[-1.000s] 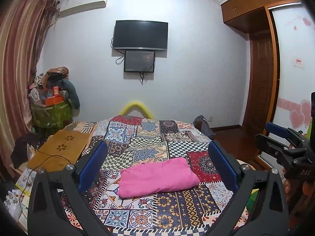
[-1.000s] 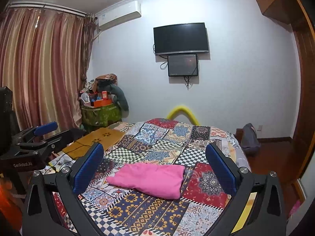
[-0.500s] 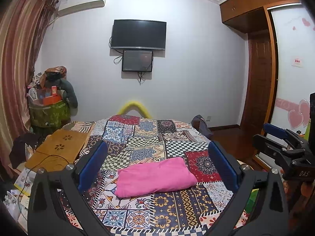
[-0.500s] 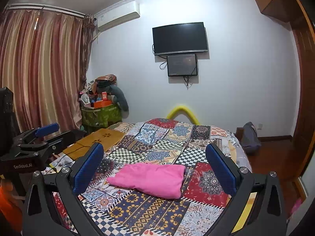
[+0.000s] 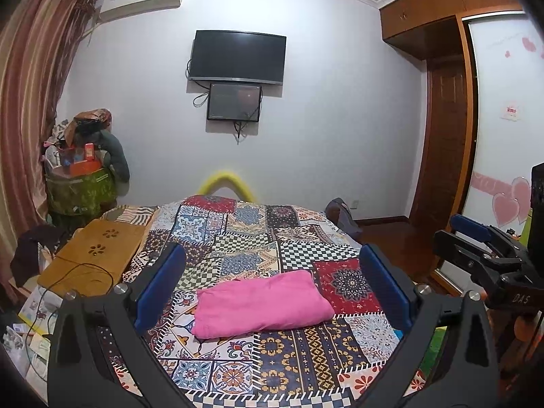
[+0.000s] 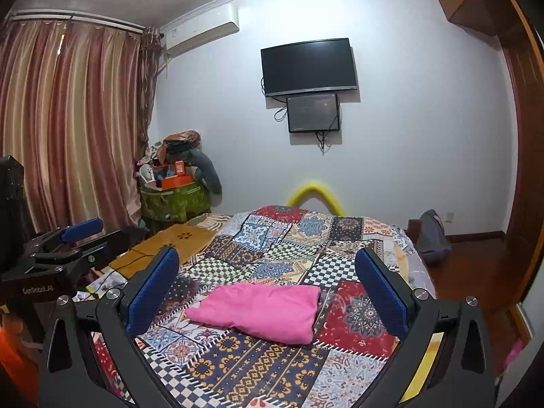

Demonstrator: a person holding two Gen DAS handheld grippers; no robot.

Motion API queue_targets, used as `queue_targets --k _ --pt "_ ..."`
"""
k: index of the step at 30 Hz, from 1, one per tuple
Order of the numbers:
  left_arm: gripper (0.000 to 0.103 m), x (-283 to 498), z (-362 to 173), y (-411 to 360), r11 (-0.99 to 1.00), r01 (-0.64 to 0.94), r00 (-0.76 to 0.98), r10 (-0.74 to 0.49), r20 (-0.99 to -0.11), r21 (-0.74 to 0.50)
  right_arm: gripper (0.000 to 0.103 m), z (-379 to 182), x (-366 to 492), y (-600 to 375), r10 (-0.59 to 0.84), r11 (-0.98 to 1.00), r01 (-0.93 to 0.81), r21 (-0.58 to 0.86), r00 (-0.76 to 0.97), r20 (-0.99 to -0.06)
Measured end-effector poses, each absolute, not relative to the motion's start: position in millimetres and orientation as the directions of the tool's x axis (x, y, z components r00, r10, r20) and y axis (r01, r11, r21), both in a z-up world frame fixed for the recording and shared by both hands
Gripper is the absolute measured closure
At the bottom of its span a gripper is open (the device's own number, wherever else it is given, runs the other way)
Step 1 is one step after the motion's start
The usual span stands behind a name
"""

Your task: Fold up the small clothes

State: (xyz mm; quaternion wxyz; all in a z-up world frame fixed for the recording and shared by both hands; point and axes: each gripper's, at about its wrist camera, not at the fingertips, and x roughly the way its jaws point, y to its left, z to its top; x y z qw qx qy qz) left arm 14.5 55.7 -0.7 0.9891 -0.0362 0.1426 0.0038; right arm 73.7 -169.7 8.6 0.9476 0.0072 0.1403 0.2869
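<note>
A folded pink garment [image 5: 261, 302] lies flat on the patchwork bedspread [image 5: 238, 238], toward the near end of the bed and touched by neither tool. The left gripper [image 5: 272, 285] hangs above the near edge of the bedspread with its blue-padded jaws spread wide and nothing between them, the garment framed in the gap. The right gripper [image 6: 268, 289] is held likewise over the bedspread's near edge, jaws wide apart and empty, well apart from the garment.
</note>
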Motion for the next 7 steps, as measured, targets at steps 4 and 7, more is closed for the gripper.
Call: queue_targets --k 4,7 --pt "0.0 14.8 -2.0 54.5 0.998 -0.014 0.959 -0.004 -0.285 -0.061 0.0 8.4 73.7 -169.6 0.546 0.835 -0.542 0.094 0.796 -0.262" --pt "0.0 14.7 -2.4 52.8 0.998 -0.015 0.958 -0.001 -0.286 -0.056 0.0 8.7 73.6 -169.3 0.546 0.835 -0.542 0.094 0.795 -0.263"
